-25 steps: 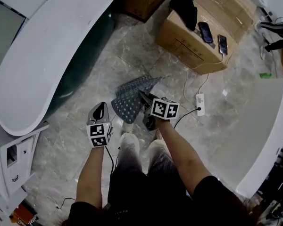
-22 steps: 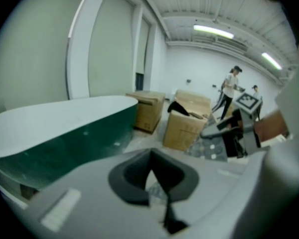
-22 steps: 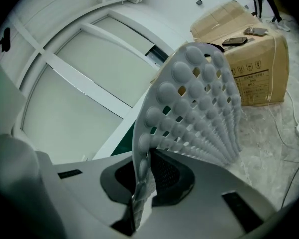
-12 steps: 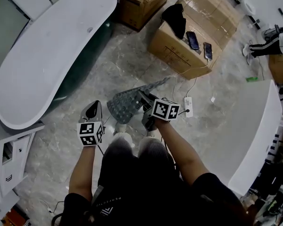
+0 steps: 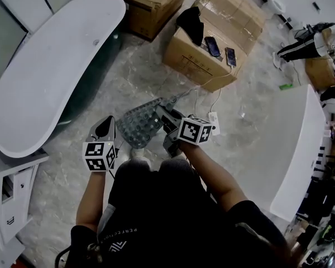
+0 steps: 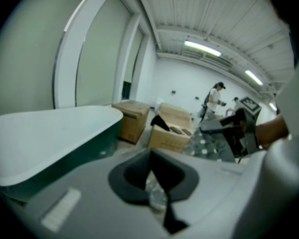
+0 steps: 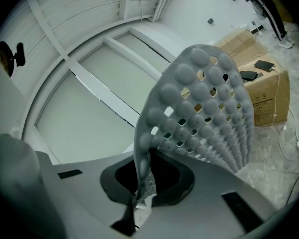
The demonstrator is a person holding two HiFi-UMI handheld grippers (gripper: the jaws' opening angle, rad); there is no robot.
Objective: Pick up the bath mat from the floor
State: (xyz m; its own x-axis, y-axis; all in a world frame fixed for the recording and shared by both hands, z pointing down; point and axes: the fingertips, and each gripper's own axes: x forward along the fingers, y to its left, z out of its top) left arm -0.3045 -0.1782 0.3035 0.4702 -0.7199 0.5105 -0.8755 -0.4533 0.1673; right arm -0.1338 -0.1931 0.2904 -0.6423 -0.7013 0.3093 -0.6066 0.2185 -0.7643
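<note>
The right tongs (image 7: 139,195) are pinching one edge of the grey, bumpy, perforated bath mat (image 7: 204,98). They are holding it up off the marble floor (image 5: 151,77) in front of the person's legs, with the sheet spreading out leftward from the grip. The left tongs (image 6: 158,185) are pressing together on nothing and hovering just beside the mat, apart from it. A white bathtub (image 5: 50,66) is lying to the left, and a cardboard box (image 5: 212,43) carrying two phones (image 5: 220,50) is sitting beyond the mat.
</note>
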